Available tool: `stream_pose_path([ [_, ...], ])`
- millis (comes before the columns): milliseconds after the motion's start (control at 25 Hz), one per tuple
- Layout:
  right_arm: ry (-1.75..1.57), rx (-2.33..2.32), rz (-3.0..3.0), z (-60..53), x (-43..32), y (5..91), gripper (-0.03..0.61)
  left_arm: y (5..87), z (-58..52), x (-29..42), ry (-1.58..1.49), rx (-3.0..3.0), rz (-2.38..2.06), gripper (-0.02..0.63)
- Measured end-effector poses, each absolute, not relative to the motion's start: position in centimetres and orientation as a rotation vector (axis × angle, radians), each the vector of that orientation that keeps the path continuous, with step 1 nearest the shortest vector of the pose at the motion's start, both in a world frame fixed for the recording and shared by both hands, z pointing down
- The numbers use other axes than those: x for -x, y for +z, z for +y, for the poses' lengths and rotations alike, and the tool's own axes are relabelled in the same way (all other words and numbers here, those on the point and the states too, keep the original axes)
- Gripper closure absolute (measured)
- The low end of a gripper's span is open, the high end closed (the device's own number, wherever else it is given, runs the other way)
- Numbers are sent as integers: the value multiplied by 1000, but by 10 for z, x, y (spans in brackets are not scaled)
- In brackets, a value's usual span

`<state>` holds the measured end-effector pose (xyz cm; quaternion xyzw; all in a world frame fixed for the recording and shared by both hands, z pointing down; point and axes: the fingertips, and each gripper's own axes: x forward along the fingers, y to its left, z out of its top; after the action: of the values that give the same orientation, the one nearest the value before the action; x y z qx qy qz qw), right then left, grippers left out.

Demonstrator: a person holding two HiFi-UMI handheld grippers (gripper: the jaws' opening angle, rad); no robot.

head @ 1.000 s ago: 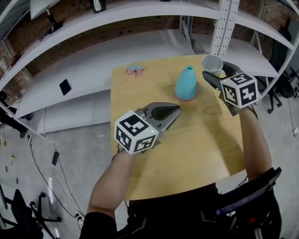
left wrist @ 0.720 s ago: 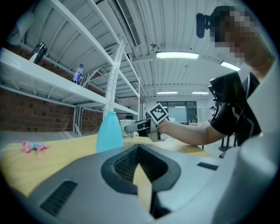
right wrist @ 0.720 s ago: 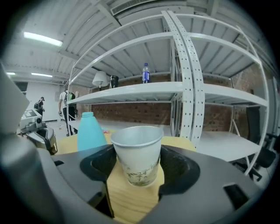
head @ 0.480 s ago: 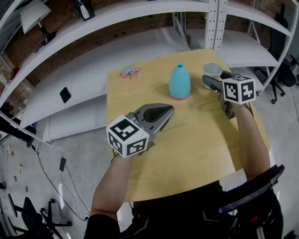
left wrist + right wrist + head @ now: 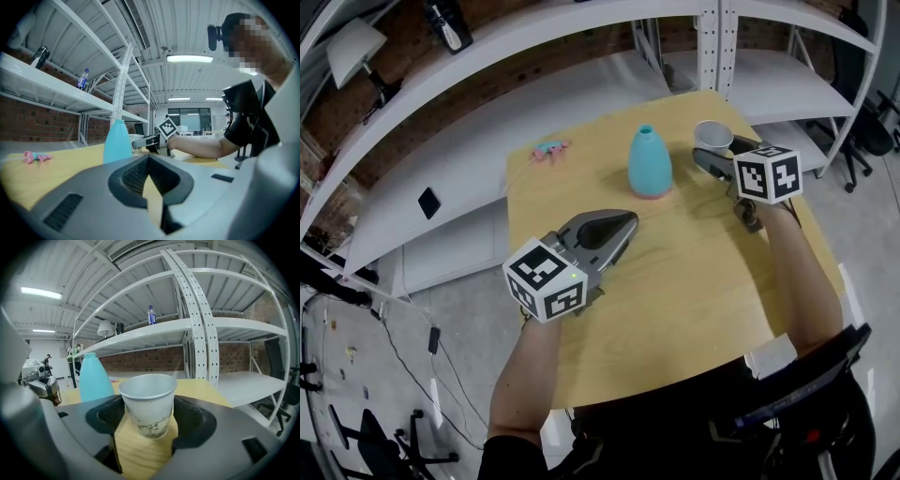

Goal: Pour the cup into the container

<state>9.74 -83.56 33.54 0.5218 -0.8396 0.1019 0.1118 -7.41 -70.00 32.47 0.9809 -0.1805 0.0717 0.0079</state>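
A white paper cup (image 5: 712, 135) stands upright near the table's far right corner. My right gripper (image 5: 719, 151) reaches it from the near side. In the right gripper view the cup (image 5: 148, 403) stands between the spread jaws of the right gripper (image 5: 148, 427), with wood showing beside it and no pad pressing on it. The container, a light blue bottle-shaped vessel (image 5: 647, 162) with a narrow mouth and a pink base, stands left of the cup. My left gripper (image 5: 625, 224) hovers over the table's left middle with its jaws together and nothing in them, and it points towards the blue container (image 5: 117, 141).
A small pink and blue object (image 5: 550, 147) lies at the wooden table's (image 5: 694, 281) far left edge. White metal shelving (image 5: 717, 37) rises just behind the table. The table's edges drop to grey floor on the left and right.
The head view has drifted, so everything sits a little further left in the picture. Both grippers keep nearly the same places relative to the cup and the container.
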Motion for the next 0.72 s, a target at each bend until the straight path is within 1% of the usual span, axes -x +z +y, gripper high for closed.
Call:
stream_pose_path([
  [200,271,-1576,-2463,-834,-103,331,262,324,-701,74,226,-3066,-563,613],
  [320,260,-1571,-2457,-829,-106,331,231,326,-700,74,222,-3062,-567,614],
  [400,272,-1588,-2459,-824,-112,328,221,326,-700,73,224,-3061,-564,614],
  [720,241,-1628,-2483,-787,-121,302,219,326,-703,75,222,-3053,-598,613],
])
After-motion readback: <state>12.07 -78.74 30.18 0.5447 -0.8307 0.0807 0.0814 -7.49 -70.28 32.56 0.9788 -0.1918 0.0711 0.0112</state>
